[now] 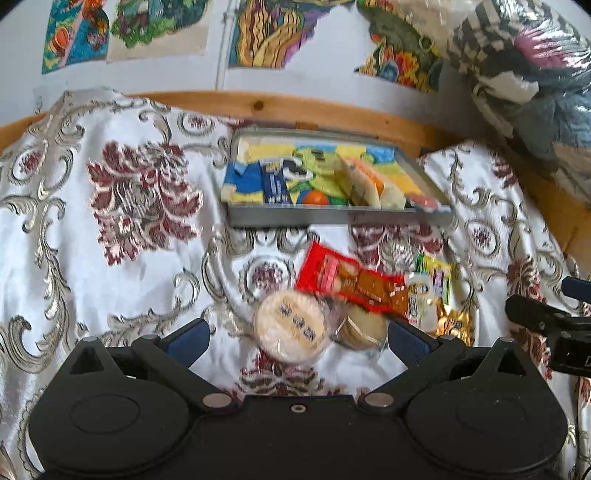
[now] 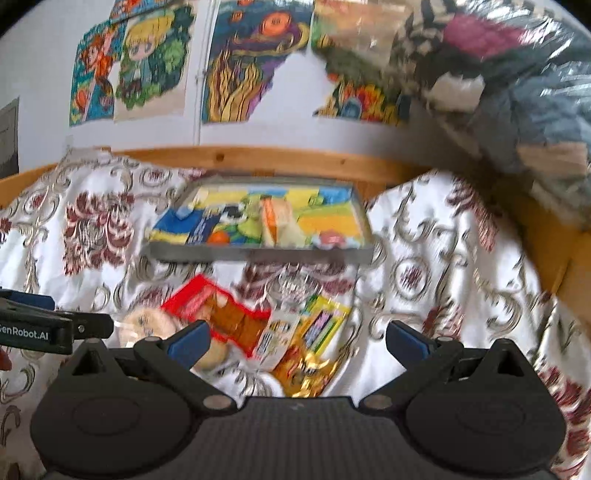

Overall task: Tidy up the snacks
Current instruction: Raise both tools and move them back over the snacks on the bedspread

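Note:
A grey tray [image 1: 332, 216] with a bright cartoon lining lies on the patterned cloth and holds several snack packs. In front of it lie loose snacks: a red packet [image 1: 347, 280], two round wrapped cakes [image 1: 291, 325] and a yellow-green packet [image 1: 434, 280]. My left gripper [image 1: 297, 341] is open, its blue fingers either side of the round cakes, touching nothing. In the right wrist view the tray [image 2: 258, 254] sits ahead. My right gripper [image 2: 295, 343] is open over the red packet [image 2: 221, 314], the yellow-green packet [image 2: 321, 325] and a gold wrapper [image 2: 306, 373].
A wooden rail [image 1: 295, 110] runs behind the tray, below a wall with colourful pictures [image 1: 269, 33]. A plastic-wrapped bundle of fabric [image 1: 535, 81] bulges at the right. The cloth [image 1: 129, 203] lies bare at the left. The other gripper's black body [image 1: 546, 325] shows at the right edge.

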Motion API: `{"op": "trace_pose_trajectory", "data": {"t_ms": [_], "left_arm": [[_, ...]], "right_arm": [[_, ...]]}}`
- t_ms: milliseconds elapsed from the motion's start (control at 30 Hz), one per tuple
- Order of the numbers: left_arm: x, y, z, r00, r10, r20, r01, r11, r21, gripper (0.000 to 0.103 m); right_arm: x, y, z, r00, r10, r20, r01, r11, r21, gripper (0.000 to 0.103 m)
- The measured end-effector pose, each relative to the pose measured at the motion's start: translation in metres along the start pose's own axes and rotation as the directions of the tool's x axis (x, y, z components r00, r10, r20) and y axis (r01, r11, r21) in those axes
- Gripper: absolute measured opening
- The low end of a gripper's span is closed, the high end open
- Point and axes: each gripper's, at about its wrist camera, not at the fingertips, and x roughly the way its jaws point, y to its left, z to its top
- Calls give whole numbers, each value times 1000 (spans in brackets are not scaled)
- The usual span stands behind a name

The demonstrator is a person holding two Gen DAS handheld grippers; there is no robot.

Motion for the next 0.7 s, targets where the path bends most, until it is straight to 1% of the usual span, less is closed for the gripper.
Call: {"op": "trace_pose_trajectory", "data": {"t_ms": [133,333,567,700], "left_arm": [[11,1,-3,999,-1,-39,0,1000,-2,102],[31,0,-2,997,14,-78,-11,999,38,102],[57,3,-6,993,32,-114,-25,998,62,102],[69,1,-6,993,40,-114,-30,995,92,102]], "right_arm": [[12,2,-8,999,20,-33,-20,1000,-13,103],[34,4,-16,996,45,-72,-49,997,-53,103],[70,6,-20,989,68,-128,-81,992,-100,103],[89,6,-18,988,72,-136,-92,985,-143,103]]}}
